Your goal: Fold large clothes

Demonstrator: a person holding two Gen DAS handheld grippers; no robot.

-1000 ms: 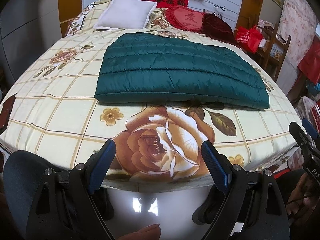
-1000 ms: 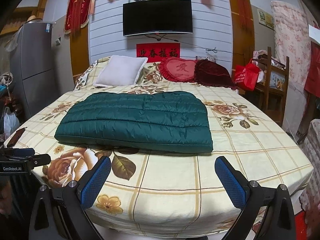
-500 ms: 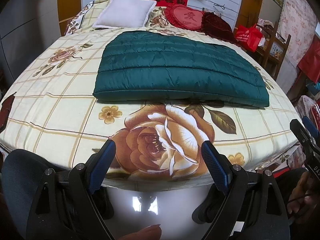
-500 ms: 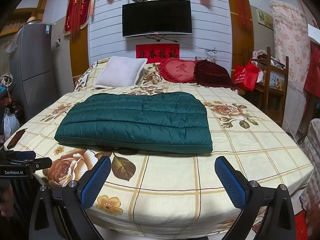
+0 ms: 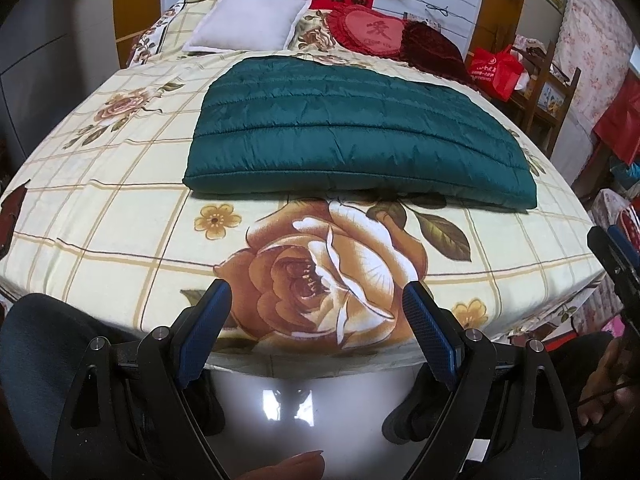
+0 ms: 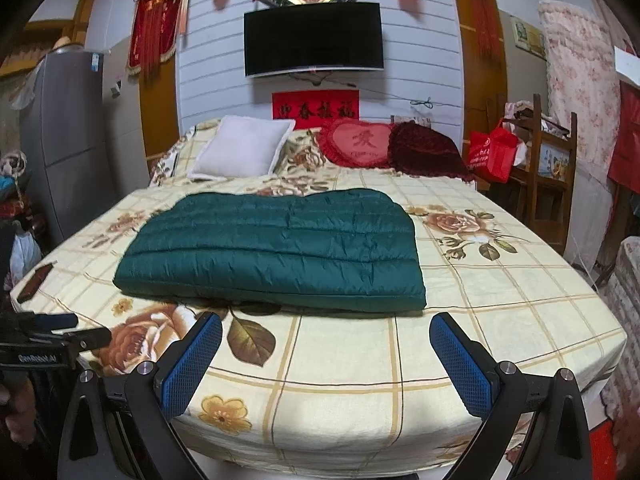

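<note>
A dark green quilted down garment (image 5: 352,132) lies folded into a flat rectangle in the middle of the bed; it also shows in the right wrist view (image 6: 276,248). My left gripper (image 5: 316,300) is open and empty, held over the bed's near edge, short of the garment. My right gripper (image 6: 326,332) is open and empty, held at the foot of the bed just short of the garment's near edge. The left gripper shows at the far left of the right wrist view (image 6: 52,340); the right gripper shows at the right edge of the left wrist view (image 5: 616,256).
The bed (image 6: 500,304) has a cream checked sheet with rose prints. A white pillow (image 6: 240,148), a red heart cushion (image 6: 360,142) and a dark red cushion (image 6: 424,150) lie at its head. A wooden rack with a red bag (image 6: 494,152) stands right; a grey cabinet (image 6: 68,136) stands left.
Both grippers have moved slightly toward the bed, so the garment looks a little nearer. Both stay open and the garment has not moved.
</note>
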